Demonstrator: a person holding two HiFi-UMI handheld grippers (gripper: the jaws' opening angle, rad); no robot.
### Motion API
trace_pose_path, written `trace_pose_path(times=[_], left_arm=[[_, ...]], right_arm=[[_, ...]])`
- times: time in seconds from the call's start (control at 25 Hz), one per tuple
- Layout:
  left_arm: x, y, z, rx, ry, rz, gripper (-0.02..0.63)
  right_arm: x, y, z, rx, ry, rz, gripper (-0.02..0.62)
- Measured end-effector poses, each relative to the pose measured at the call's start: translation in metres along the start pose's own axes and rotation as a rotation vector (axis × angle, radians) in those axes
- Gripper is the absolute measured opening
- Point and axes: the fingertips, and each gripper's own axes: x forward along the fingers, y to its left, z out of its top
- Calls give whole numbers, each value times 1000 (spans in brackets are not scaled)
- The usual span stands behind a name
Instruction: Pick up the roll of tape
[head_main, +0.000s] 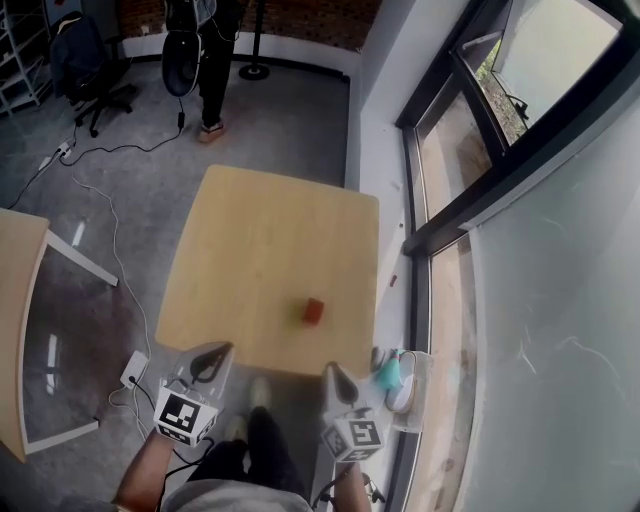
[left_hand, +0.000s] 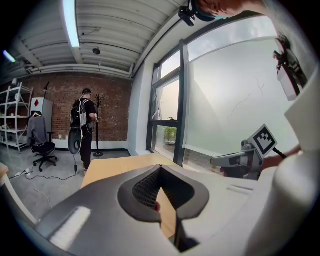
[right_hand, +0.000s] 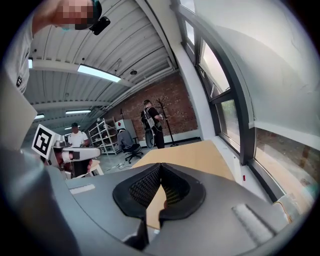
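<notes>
left tongs (head_main: 215, 355) clenched, empty | right tongs (head_main: 333, 372) clenched, empty | risk: unopened tongs may knock roll of tape (head_main: 314, 311) across table (head_main: 250, 240)

Grey left tool (head_main: 226, 349), right tool (head_main: 329, 368) (black-white marker cubes (head_main: 185, 415) (head_main: 352, 438)).

- No words, letters or numbers can be read in any view.
- Marker cube (head_main: 185, 415) of the left gripper (head_main: 226, 349), lower left of the head view: a black-and-white square code.
- Second marker cube (head_main: 355, 437), on the right gripper (head_main: 329, 368): a similar code.
- White panel (left_hand: 44, 111), left of the left gripper view: a red diamond mark (left_hand: 36, 103).
</notes>
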Motion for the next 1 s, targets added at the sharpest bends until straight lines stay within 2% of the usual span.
trace_pose_path(times=[0.28,0.56,0.72,1.0], left_arm=[[31,8,-18,-7,33,3,0],[50,15,-33,-8,58,-2,0],[58,15,-42,-13,73,-7,0],[67,11,-39,-28,78,-14,0]], right_arm=[[30,-19,-18,-32,36,26,14],[58,-40,-28,-16,50,27,14],[74,-47,-41,-21,74,55,15],[96,-50,-55,-15,111,76,33]])
